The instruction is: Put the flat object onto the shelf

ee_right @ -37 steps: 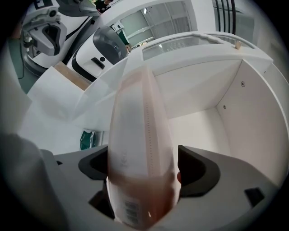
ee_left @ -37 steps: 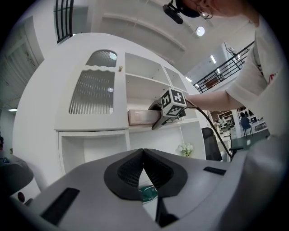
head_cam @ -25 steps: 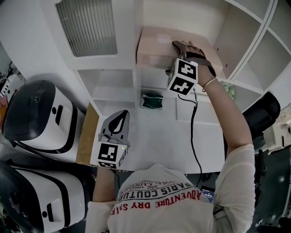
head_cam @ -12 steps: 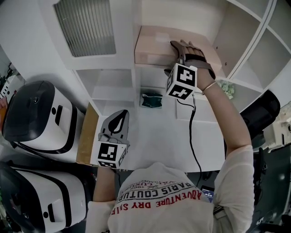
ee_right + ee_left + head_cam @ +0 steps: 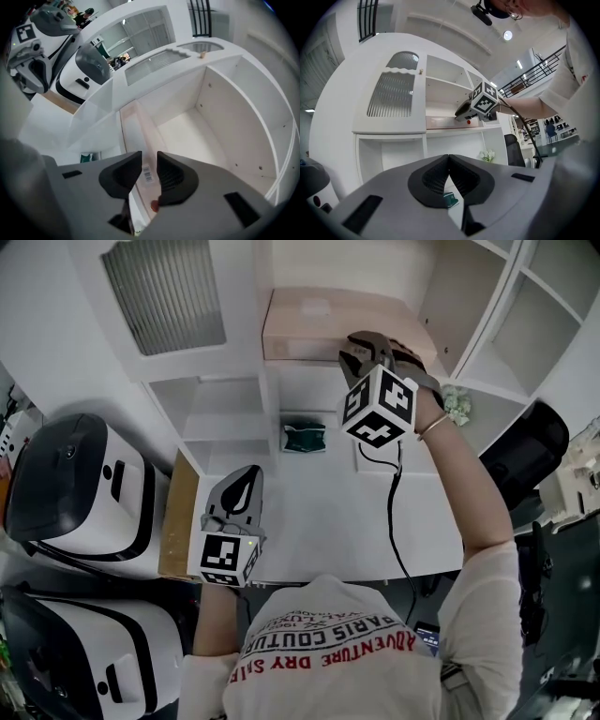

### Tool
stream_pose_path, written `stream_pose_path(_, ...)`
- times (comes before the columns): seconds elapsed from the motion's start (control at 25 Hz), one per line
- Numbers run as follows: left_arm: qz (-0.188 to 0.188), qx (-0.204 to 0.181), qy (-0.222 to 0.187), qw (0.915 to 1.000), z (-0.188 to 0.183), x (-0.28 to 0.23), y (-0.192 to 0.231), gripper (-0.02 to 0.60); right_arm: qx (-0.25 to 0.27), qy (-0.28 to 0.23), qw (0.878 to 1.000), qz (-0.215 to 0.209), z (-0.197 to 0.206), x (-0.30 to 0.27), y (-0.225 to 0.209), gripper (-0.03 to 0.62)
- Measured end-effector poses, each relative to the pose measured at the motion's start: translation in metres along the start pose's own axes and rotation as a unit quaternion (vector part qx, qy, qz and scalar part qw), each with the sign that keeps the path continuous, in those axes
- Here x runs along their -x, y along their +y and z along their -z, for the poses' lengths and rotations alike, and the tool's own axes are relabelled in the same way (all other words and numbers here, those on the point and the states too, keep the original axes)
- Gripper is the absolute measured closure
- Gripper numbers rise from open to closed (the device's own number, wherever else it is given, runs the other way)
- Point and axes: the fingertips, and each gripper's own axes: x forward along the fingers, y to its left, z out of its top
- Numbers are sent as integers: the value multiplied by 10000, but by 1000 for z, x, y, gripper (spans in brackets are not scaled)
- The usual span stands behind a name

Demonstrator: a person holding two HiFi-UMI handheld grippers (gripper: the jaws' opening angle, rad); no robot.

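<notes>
The flat pinkish box (image 5: 309,320) lies on a white shelf (image 5: 281,367) of the cabinet, and shows as a pale strip (image 5: 140,124) in the right gripper view. My right gripper (image 5: 356,348) is just in front of the box's right end, a little off it. Its jaws (image 5: 149,161) are closing with a narrow gap; nothing is between the pads, and only the box's label shows beyond. My left gripper (image 5: 246,479) is low over the white tabletop (image 5: 319,521), its jaws (image 5: 449,157) shut and empty. The box (image 5: 440,123) also shows far ahead of it.
A small green object (image 5: 305,439) sits in the compartment below the shelf. Two large white-and-black machines (image 5: 75,484) stand at the left. A black chair (image 5: 525,451) and a small plant (image 5: 457,407) are at the right. The right gripper's cable (image 5: 398,521) hangs across the tabletop.
The right gripper has drawn back from the box, which stays on the shelf, and its jaws have narrowed. The left gripper has not moved.
</notes>
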Motion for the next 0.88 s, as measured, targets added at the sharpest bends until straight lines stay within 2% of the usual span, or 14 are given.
stream_pose_path(0.04,25,3,9,10000,1,2,-2,568,-106,-20,9999,101,0,5,-2,486)
stream_pose_path(0.12,69,7,13,10000,2,6,-6,568,-327,-23,9995,-23,3,15,3,557)
stream_pose_path(0.32,185,30,4,9998,1,14,-16,568,-739,-64,9964,-409,11,36,31,566)
stream_pose_path(0.48,241,57,37,9997,1,16,-22,568,-1441,-465,9868,-578,18,53,57,568)
stream_pose_path(0.6,276,27,12,9996,-3,19,-25,568,-2000,-830,9753,-426,27,68,74,568)
stream_pose_path(0.76,303,3,-33,9995,-6,20,-27,568,-3004,-1179,9459,-348,39,84,102,568)
stream_pose_path(0.88,323,0,-5,9995,-5,19,-29,568,-3440,-1276,9299,-274,50,92,120,568)
